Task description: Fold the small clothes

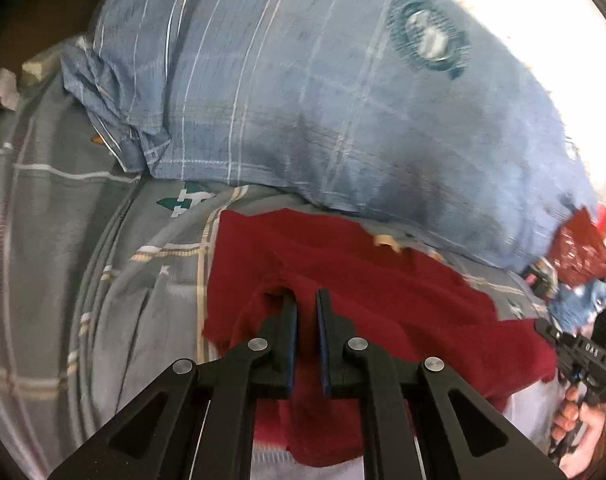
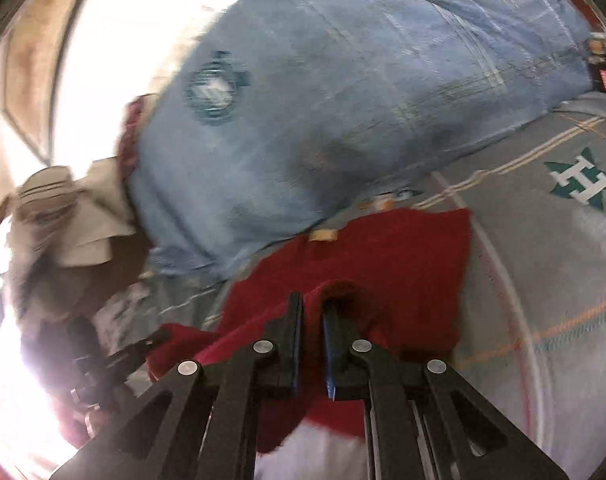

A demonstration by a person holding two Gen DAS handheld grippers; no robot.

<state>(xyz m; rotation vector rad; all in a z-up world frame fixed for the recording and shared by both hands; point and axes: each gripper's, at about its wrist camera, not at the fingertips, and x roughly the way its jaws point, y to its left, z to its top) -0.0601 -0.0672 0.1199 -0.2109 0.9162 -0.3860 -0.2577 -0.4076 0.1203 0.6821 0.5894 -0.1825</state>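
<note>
A small dark red garment (image 1: pixel 383 292) lies on the grey checked bedsheet (image 1: pixel 63 248), partly lifted at its near edge. My left gripper (image 1: pixel 306 294) is shut on a raised fold of the red cloth at its left side. My right gripper (image 2: pixel 311 300) is shut on another bunched fold of the same red garment (image 2: pixel 403 256). The right gripper also shows at the right edge of the left wrist view (image 1: pixel 575 352), held by a hand. The left gripper shows at the lower left of the right wrist view (image 2: pixel 143 348). The near part of the garment is hidden under the grippers.
A large blue checked pillow (image 1: pixel 323 88) lies just beyond the garment; it also shows in the right wrist view (image 2: pixel 343 80). Loose clothes (image 1: pixel 583 252) are piled at the right. A beige cloth heap (image 2: pixel 63 216) sits at the left by a bright window.
</note>
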